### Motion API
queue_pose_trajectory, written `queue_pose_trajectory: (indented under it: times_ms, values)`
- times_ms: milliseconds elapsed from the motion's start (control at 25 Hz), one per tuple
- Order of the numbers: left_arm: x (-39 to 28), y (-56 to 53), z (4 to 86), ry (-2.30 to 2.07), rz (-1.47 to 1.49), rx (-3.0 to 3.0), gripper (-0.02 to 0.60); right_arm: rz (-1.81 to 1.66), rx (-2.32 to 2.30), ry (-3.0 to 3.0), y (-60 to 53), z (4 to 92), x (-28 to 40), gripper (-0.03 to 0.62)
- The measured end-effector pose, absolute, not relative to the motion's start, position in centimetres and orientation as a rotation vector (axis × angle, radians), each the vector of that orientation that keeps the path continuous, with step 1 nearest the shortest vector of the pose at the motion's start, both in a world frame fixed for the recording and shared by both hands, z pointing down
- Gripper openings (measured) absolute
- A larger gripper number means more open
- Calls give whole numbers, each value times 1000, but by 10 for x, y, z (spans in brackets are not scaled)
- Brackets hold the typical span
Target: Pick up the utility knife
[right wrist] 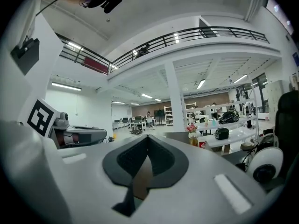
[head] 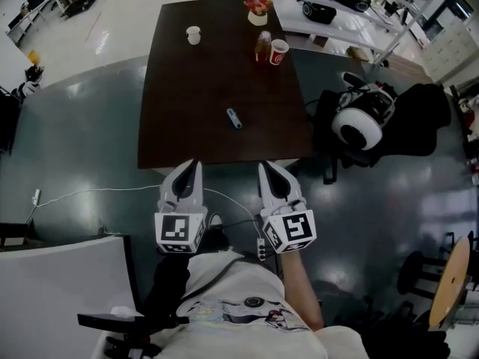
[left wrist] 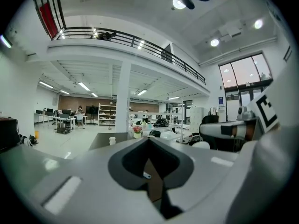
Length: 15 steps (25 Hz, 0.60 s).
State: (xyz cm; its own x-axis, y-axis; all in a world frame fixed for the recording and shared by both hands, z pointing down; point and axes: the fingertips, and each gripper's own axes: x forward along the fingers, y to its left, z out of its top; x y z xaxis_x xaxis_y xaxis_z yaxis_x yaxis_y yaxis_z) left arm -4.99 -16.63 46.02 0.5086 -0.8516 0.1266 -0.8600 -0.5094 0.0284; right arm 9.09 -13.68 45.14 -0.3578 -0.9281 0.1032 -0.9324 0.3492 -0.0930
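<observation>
The utility knife (head: 234, 117), small and blue, lies on the dark brown table (head: 187, 96), right of the middle and toward its near edge. Both grippers hover side by side just short of that near edge, pointing at the table. My left gripper (head: 196, 164) is shut and holds nothing. My right gripper (head: 264, 167) is shut and empty too. The knife is ahead of and between them, well apart from both. In the left gripper view the knife (left wrist: 146, 175) shows as a small pale sliver through the slot under the closed jaws (left wrist: 149, 139). The right gripper view shows only its closed jaws (right wrist: 148, 136) over the table.
At the table's far end stand a white cup (head: 194, 34), a red cup (head: 278, 51), a bottle (head: 263, 47) and a small flower pot (head: 257, 10). A dark chair with a round white object (head: 363, 122) stands right of the table. A white cable (head: 90, 193) lies on the floor.
</observation>
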Motion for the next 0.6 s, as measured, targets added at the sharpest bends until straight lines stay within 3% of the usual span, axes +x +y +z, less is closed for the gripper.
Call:
queue_pose_trajectory:
  times_ms: [600]
  values:
    - [-57,-243,486,-1383,204,2628,-2,310,1762,-2453,-206,478,73,2]
